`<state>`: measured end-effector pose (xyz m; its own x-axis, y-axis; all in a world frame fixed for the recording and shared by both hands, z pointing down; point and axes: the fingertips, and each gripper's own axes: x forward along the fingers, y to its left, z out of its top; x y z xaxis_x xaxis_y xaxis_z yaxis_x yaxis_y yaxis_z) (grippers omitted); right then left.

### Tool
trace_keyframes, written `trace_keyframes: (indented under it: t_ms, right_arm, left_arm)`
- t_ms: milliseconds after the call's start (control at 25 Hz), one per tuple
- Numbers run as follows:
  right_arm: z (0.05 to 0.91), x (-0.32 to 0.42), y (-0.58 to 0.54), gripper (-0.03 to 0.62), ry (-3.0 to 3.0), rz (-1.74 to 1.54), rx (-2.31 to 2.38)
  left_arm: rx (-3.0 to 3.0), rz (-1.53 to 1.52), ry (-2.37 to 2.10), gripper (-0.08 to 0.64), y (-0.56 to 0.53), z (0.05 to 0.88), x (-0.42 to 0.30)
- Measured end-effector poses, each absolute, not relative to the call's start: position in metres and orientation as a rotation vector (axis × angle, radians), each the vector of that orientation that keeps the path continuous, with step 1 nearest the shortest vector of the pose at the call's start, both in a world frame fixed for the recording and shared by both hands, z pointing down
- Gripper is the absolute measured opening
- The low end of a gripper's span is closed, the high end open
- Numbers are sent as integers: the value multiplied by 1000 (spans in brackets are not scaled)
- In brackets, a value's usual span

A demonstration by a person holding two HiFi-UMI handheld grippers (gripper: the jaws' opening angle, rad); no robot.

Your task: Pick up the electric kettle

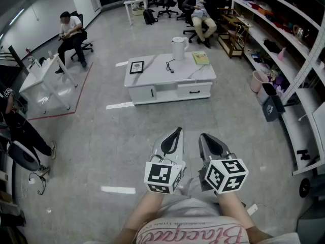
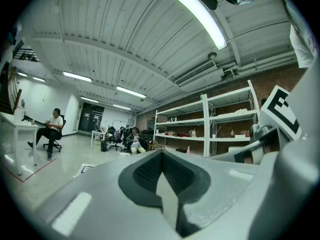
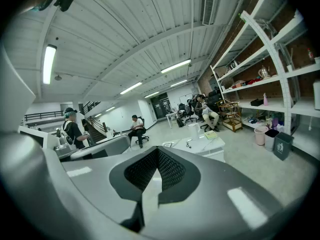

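The white electric kettle (image 1: 178,48) stands upright at the far edge of a low white table (image 1: 170,83), several steps ahead of me across the floor. It also shows small in the right gripper view (image 3: 193,130). A black cord (image 1: 169,65) lies on the tabletop beside it. My left gripper (image 1: 174,134) and right gripper (image 1: 209,139) are held side by side near my waist, far from the kettle. Both have their jaws closed together with nothing between them (image 2: 161,156) (image 3: 158,154). The left gripper view does not show the kettle.
A framed picture (image 1: 136,67) and a green book (image 1: 200,58) lie on the table. Tall shelving (image 1: 284,29) lines the right wall, with bins (image 1: 266,93) at its foot. A white desk (image 1: 43,75) stands left; seated people (image 1: 71,32) (image 1: 200,15) are beyond.
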<state>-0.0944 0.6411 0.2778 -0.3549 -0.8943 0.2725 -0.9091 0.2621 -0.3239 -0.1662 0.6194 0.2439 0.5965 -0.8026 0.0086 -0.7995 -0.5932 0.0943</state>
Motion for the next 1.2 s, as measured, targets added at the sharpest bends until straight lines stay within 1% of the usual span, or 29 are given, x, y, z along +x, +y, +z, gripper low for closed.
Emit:
trace_keyframes:
  t_ms: [320,560,920,1200]
  right_arm:
    - [283,-85,637,23,-2486,690,1705]
    - [272,-61,607,23,-2529,666,1679]
    - [259,-4,532,24,-2596,584,1587]
    - [262,36,481,23,-2626,569,1494]
  left_arm:
    - [2706,-100,-1330,0,617,245,-158]
    - [2659,-43,-1359,0,588,251,-140]
    - [2606,-12,-1417,0,513,252,-82]
    - [2548,-43,-1452,2,460,253,-38]
